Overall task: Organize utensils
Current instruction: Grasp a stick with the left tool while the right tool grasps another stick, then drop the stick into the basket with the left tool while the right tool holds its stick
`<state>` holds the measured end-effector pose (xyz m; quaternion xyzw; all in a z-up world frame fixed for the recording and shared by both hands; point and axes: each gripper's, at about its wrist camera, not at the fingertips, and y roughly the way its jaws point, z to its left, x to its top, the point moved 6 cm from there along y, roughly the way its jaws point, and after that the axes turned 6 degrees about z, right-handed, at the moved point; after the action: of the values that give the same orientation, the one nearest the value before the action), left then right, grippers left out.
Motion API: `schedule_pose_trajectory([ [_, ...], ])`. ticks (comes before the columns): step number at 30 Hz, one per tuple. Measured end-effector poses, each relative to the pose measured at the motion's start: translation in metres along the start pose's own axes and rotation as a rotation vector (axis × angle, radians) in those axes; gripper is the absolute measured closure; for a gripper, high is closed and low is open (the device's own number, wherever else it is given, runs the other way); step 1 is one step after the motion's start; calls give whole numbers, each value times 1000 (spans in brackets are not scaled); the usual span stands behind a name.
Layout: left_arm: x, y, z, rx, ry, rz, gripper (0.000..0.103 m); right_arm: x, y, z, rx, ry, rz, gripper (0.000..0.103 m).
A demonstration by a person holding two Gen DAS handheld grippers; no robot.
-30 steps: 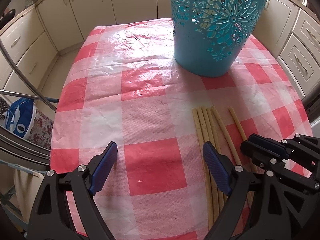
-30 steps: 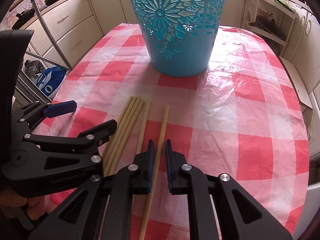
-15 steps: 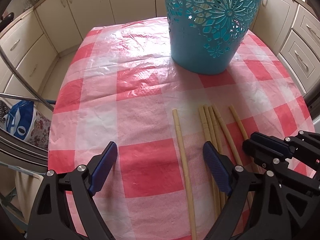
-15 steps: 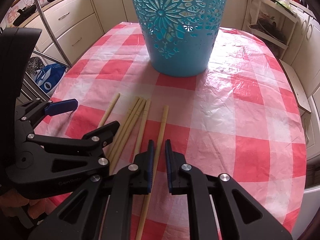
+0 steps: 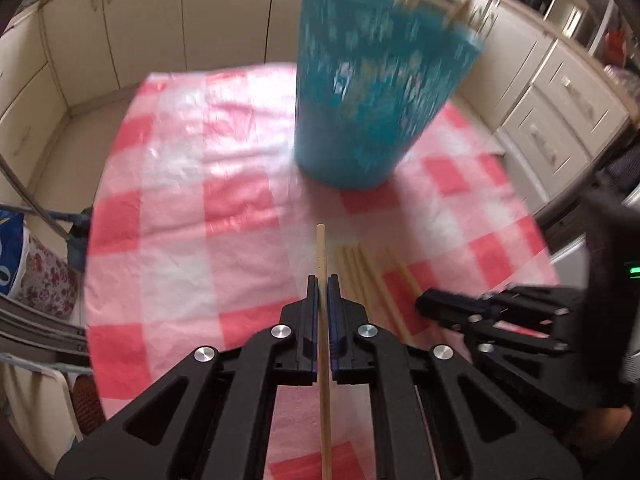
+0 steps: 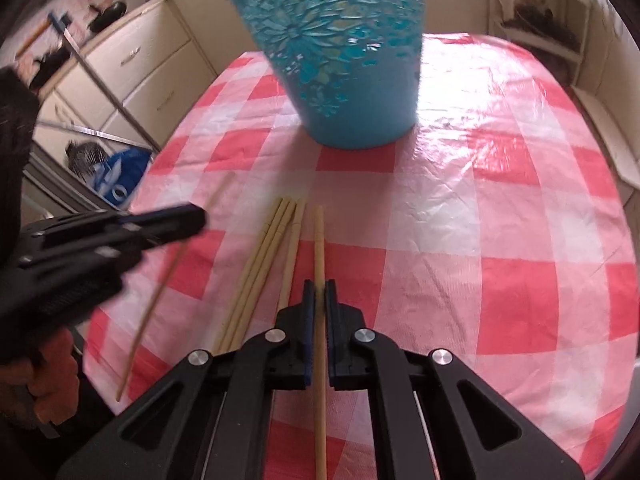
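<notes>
A teal perforated holder (image 5: 372, 92) (image 6: 344, 64) stands at the far middle of the red-checked table (image 5: 180, 184). My left gripper (image 5: 322, 284) is shut on one bamboo chopstick (image 5: 321, 252) and holds it above the cloth, pointing at the holder. It also shows in the right wrist view (image 6: 192, 218) with that chopstick (image 6: 160, 292). My right gripper (image 6: 319, 292) is shut on another chopstick (image 6: 318, 240) near the cloth. Several more chopsticks (image 6: 264, 256) (image 5: 356, 272) lie side by side between the two grippers. My right gripper shows in the left wrist view (image 5: 424, 306).
Cream kitchen cabinets (image 5: 132, 20) (image 6: 132, 68) surround the table. A blue bag (image 6: 116, 176) and a metal rack (image 5: 24, 320) stand on the floor to the left. The table's right edge (image 6: 624, 264) is close to a shelf unit (image 6: 536, 12).
My left gripper has closed on the separated chopstick and lifted it, with motion blur. My right gripper stays shut on its chopstick. The view has pulled back from the holder.
</notes>
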<state>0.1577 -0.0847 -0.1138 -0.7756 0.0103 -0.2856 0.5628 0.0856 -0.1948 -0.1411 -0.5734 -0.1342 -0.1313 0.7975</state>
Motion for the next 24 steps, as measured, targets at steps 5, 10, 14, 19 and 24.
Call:
schedule_pose_trajectory([
  [5, 31, -76, -14, -129, 19, -244, 99, -1, -6, -5, 54, 53, -6, 97],
  [10, 106, -145, -41, -53, 25, -594, 99, 0, -13, 0, 82, 61, -27, 97],
  [14, 164, -170, -49, -14, -71, -787, 99, 2, -17, -2, 95, 78, -44, 97],
  [19, 217, -150, -40, 115, -149, -888, 99, 5, -21, -7, 111, 92, -57, 97],
  [24, 229, -93, -24, 192, -170, -819, 99, 9, -24, -9, 125, 107, -70, 97],
])
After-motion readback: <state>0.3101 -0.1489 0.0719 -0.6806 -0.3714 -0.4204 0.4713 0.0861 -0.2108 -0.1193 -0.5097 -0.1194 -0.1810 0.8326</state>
